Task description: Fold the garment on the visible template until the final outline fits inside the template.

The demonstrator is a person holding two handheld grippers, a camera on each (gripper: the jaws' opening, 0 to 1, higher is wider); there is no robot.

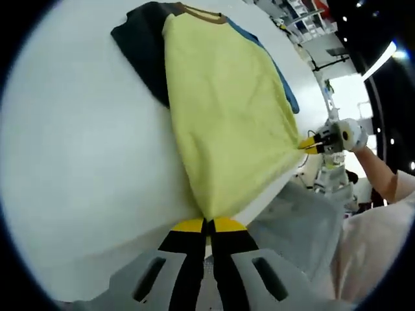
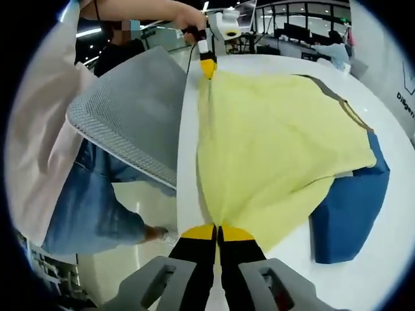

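Note:
A yellow T-shirt [image 1: 224, 110] with a brown collar, one dark sleeve [image 1: 144, 52] and one blue sleeve [image 1: 279, 71] lies spread on the white table [image 1: 78, 162]. My left gripper [image 1: 208, 225] is shut on one hem corner at the table's near edge. The right gripper [image 1: 312, 144] comes in from the right, shut on the other hem corner. In the right gripper view my right gripper [image 2: 217, 232] pinches the yellow T-shirt [image 2: 279, 142] by its hem, and the left gripper [image 2: 207, 67] holds the far corner. The blue sleeve [image 2: 350, 207] lies at the right.
A grey mesh chair back [image 2: 133, 116] stands against the table's edge [image 2: 187, 162], beside the person in jeans [image 2: 91, 201]. Desks and equipment [image 2: 305, 32] stand beyond the table. A person's arm [image 1: 379, 172] reaches in at the right of the left gripper view.

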